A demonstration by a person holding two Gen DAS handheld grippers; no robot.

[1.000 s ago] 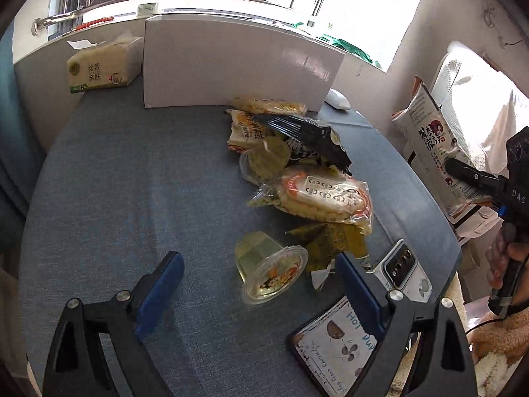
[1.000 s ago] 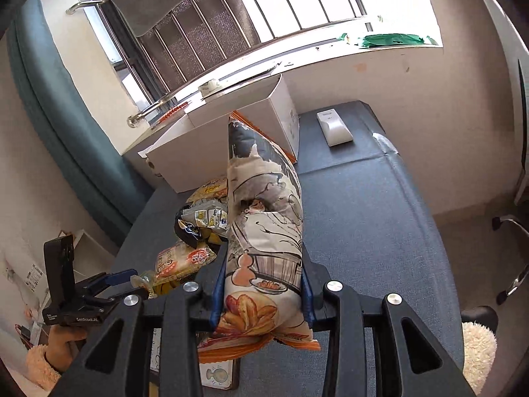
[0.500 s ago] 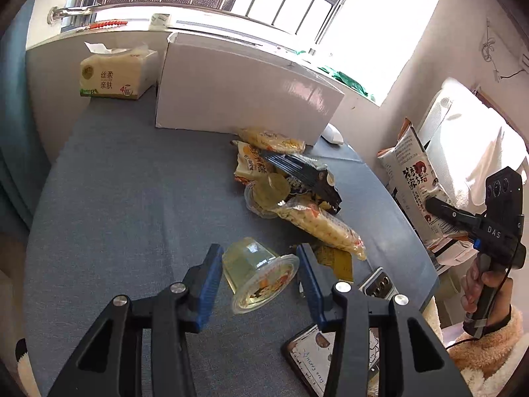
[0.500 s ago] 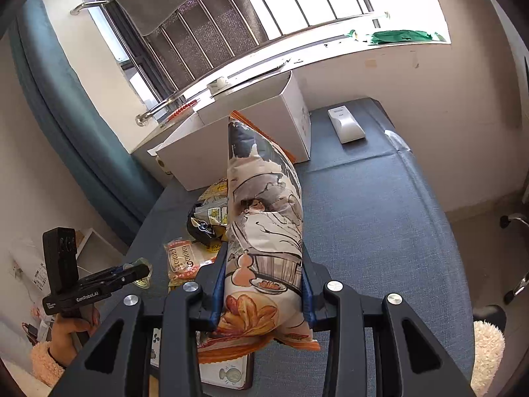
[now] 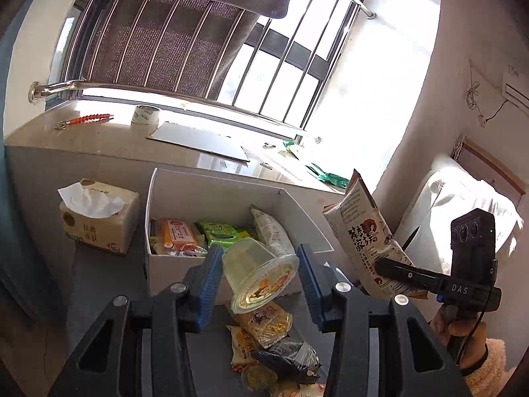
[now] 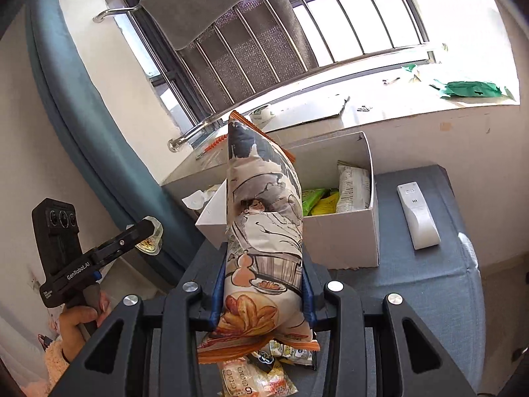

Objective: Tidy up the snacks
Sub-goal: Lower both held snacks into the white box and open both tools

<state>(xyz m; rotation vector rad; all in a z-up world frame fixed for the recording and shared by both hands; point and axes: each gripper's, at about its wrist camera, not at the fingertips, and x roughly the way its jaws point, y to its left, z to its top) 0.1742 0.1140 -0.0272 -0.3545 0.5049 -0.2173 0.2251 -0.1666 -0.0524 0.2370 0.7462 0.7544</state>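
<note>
My left gripper (image 5: 258, 258) is shut on a clear jelly cup (image 5: 261, 274), tilted with its printed lid toward me, held in the air just in front of the white box (image 5: 231, 195). The box holds an orange packet (image 5: 177, 235), green packets and a white bag. My right gripper (image 6: 263, 264) is shut on a tall printed snack bag (image 6: 264, 228), upright in front of the same box (image 6: 344, 231). Loose snack packets (image 5: 264, 327) lie on the table below. In the right wrist view the left gripper (image 6: 145, 231) carries the cup at the far left.
A tissue pack (image 5: 99, 218) stands left of the box. A white remote (image 6: 418, 215) lies on the blue-grey table (image 6: 413, 281) to the box's right. Behind the box runs a windowsill with a tape roll (image 5: 145, 115). A blue curtain (image 6: 99, 132) hangs at the left.
My left gripper closed on the jelly cup and lifted it off the table up to the box. My right gripper rose with the bag and came nearer the box.
</note>
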